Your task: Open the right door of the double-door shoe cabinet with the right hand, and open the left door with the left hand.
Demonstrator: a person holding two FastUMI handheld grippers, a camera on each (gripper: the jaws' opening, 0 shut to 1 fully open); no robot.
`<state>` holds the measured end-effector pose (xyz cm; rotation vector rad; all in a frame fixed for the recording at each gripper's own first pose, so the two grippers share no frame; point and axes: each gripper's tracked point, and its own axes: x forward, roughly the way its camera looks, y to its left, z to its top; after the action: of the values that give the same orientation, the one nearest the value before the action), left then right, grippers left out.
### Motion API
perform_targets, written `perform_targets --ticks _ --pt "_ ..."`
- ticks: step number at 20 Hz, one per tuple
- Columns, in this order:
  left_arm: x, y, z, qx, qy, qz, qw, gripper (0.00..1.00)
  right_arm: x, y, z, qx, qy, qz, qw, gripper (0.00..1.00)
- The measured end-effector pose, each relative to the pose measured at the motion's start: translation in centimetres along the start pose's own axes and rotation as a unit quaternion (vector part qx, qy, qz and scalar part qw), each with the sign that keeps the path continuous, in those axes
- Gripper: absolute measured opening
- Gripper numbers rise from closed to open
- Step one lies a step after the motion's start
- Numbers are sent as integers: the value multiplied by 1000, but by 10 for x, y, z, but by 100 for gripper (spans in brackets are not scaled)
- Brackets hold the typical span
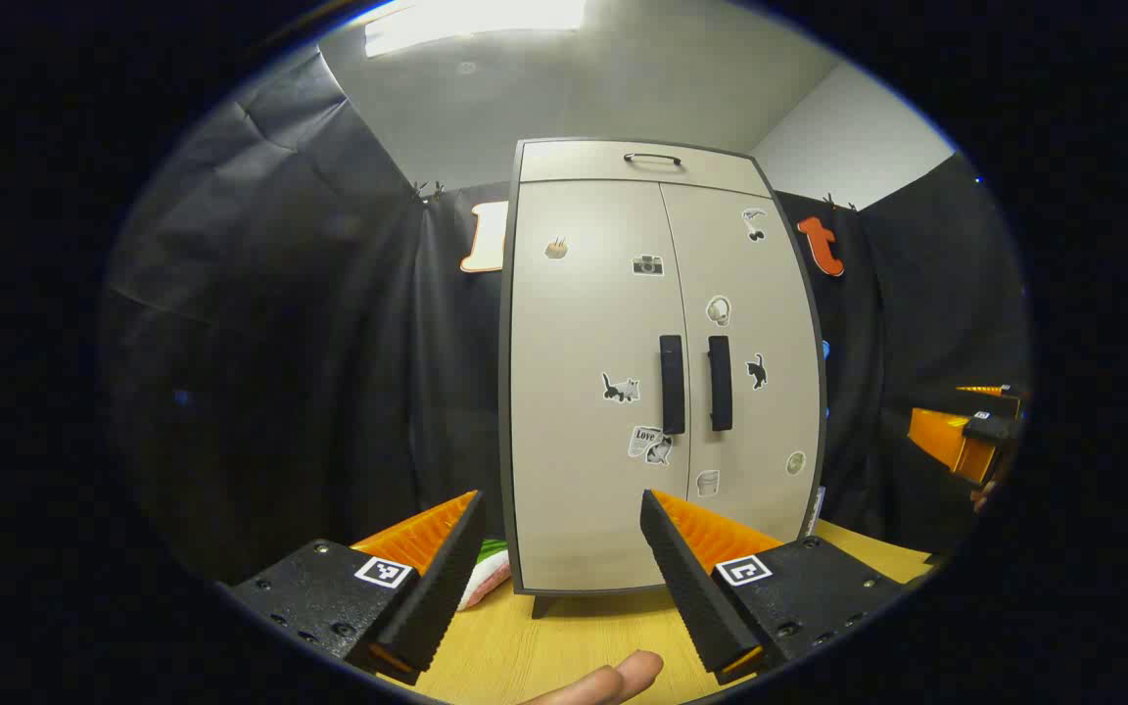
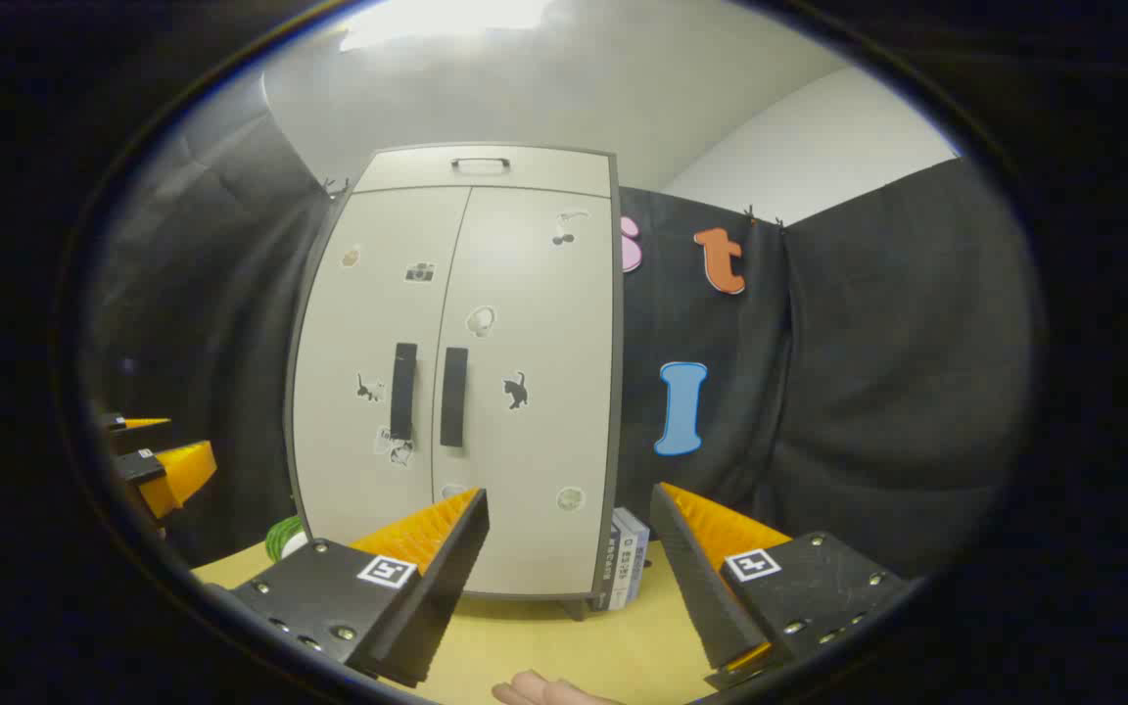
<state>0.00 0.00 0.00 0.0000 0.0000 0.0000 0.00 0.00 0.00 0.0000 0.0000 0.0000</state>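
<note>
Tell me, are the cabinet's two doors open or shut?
Shut. Both doors of the shoe cabinet lie flush, their handles side by side at the centre seam.

Wooden table (image 1: 525, 656); perhaps small boxes (image 2: 626, 558) stand on it.

a staged recording booth is shown: black cloth (image 1: 309, 323) is hung behind a shoe cabinet (image 1: 584, 392) set on a wooden surface (image 1: 564, 646), under a ceiling light (image 1: 471, 18).
</note>
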Motion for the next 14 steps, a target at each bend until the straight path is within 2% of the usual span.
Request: perform_targets --ticks 1,3,4,5,6,7,8,9,14 --pt "0 -1 0 0 -1 -3 1000 97 2 0 -3 1 3 1 1000 99" --pt "-1 -4 -1 -2 0 -8 1000 97 4 0 -6 3 9 2 1000 99" --pt "-1 -5 -2 -4 1 -10 1000 97 5 1 -8 4 11 5 1000 94" --pt "0 -6 -3 -4 2 -12 1000 96 6 2 -9 5 14 7 1000 94" --pt "0 -7 -3 -4 2 -12 1000 97 7 3 -10 6 15 10 1000 99" --pt "1 -6 -3 -3 2 -11 1000 96 7 5 -10 6 16 12 1000 94" --pt "3 -5 -3 -3 3 -10 1000 97 7 4 -11 5 16 13 1000 94" --pt "3 -6 -5 -3 5 -9 1000 96 7 4 -11 4 16 13 1000 99" --pt "9 -2 -4 1 4 -2 1000 97 12 7 -14 -1 20 12 1000 99"
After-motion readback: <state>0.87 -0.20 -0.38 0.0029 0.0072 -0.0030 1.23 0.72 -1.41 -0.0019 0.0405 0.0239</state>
